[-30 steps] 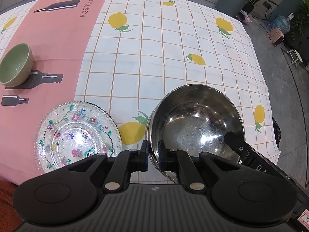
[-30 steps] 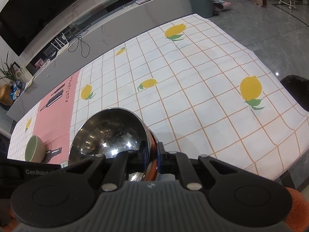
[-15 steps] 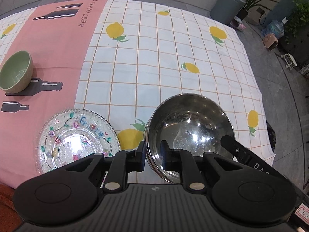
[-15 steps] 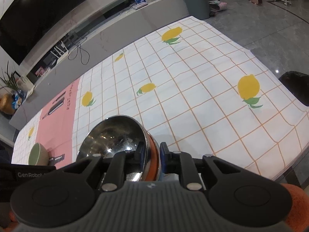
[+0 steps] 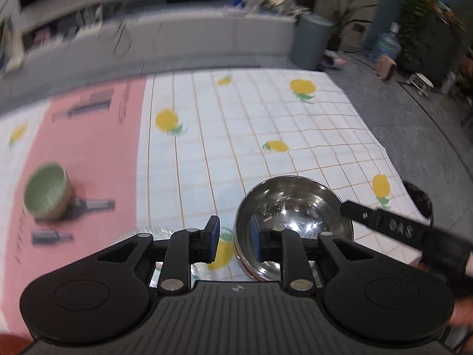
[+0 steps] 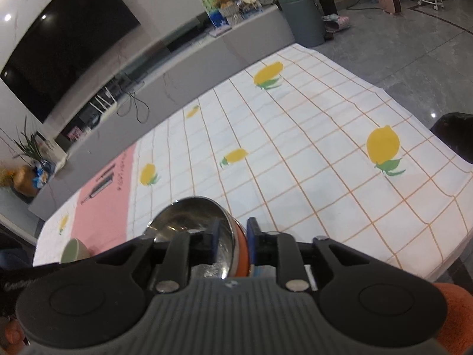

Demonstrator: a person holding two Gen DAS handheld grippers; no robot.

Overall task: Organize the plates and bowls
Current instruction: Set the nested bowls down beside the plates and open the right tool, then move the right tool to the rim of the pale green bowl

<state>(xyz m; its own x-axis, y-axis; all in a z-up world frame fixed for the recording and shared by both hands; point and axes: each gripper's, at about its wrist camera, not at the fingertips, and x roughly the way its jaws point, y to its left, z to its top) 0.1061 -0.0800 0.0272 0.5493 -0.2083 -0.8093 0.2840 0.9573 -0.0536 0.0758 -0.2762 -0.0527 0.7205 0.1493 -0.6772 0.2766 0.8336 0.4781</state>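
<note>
A shiny steel bowl (image 5: 292, 210) sits on the lemon-print tablecloth near the table's front edge. My left gripper (image 5: 233, 238) is open; its jaws straddle the bowl's left rim without pinching it. My right gripper (image 6: 232, 244) stands around the bowl's (image 6: 189, 222) right rim, one pad inside and one outside, with a small gap visible. A green ceramic bowl (image 5: 45, 193) stands on the pink cloth strip at the left; it also shows in the right wrist view (image 6: 74, 250). A clear patterned glass plate (image 5: 153, 232) lies mostly hidden behind my left gripper.
The right gripper's body (image 5: 399, 230) reaches in from the right over the table's edge. A grey bin (image 6: 301, 17) and a low grey bench (image 6: 207, 56) stand beyond the table. A dark bin (image 5: 419, 201) sits on the floor at the right.
My left gripper has opened and let go of the steel bowl's rim, and its view has tilted up. My right gripper has loosened on the rim and drawn back a little.
</note>
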